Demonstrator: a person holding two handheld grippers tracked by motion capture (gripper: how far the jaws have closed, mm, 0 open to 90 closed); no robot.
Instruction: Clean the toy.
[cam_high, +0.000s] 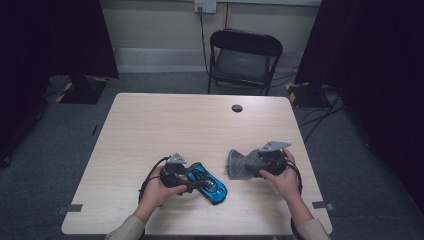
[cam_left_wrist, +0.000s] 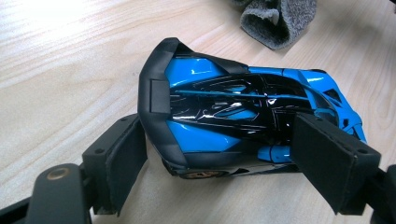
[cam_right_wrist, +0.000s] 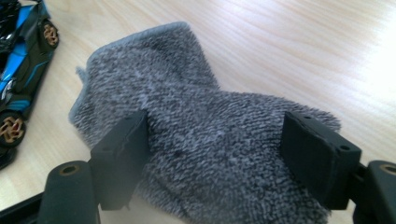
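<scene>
A blue and black toy car (cam_high: 211, 183) rests near the table's front edge, tipped so its wheels face the right side. My left gripper (cam_high: 196, 181) is shut on it: in the left gripper view the two pads (cam_left_wrist: 126, 158) press the toy car (cam_left_wrist: 219, 100) at its tail and along its flank. A grey fuzzy cloth (cam_high: 239, 164) lies bunched on the table to the right. My right gripper (cam_high: 251, 167) stands open over it; in the right gripper view the cloth (cam_right_wrist: 187, 93) spreads between the wide jaws, whose pads (cam_right_wrist: 310, 149) do not squeeze it. The toy car (cam_right_wrist: 18, 70) sits at that view's left edge.
The light wooden table (cam_high: 175, 125) has a round cable hole (cam_high: 237, 108) near its far edge. A black folding chair (cam_high: 245, 57) stands behind the table. Cables run over the grey floor at the right. In the left gripper view the cloth (cam_left_wrist: 278, 18) lies beyond the car.
</scene>
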